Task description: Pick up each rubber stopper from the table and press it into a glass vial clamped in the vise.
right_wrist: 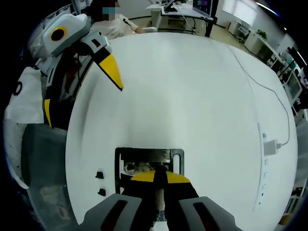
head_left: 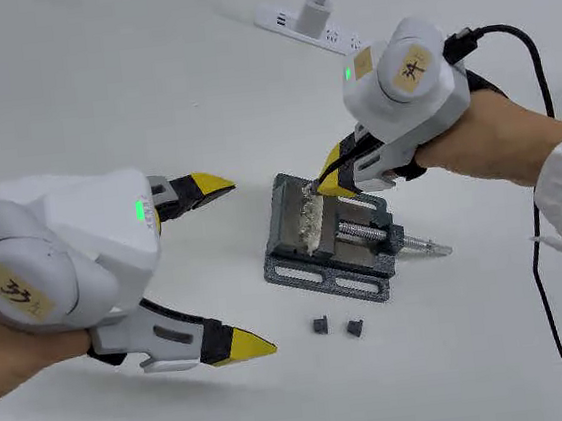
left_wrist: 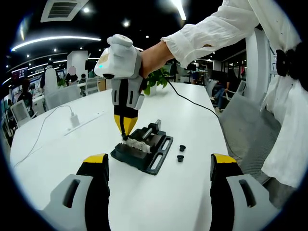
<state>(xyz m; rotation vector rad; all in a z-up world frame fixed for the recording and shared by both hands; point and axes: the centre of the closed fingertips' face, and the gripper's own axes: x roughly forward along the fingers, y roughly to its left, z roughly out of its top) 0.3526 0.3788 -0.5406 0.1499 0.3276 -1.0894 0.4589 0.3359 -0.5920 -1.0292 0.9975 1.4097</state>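
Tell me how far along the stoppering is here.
Done: unclear; the vials in the vise are too small to tell which are capped. In hand: the right gripper, jaws together, tips at the vials, probably pressing one in. Remaining: two stoppers lie on the table beside the vise; the left gripper hovers open and empty.

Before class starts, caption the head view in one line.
Right gripper, shut, at the vise; left gripper open; two rubber stoppers nearby.

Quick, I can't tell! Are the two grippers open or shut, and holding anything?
Left gripper: open, empty.
Right gripper: shut, tips at the vise; whether it holds anything cannot be told.
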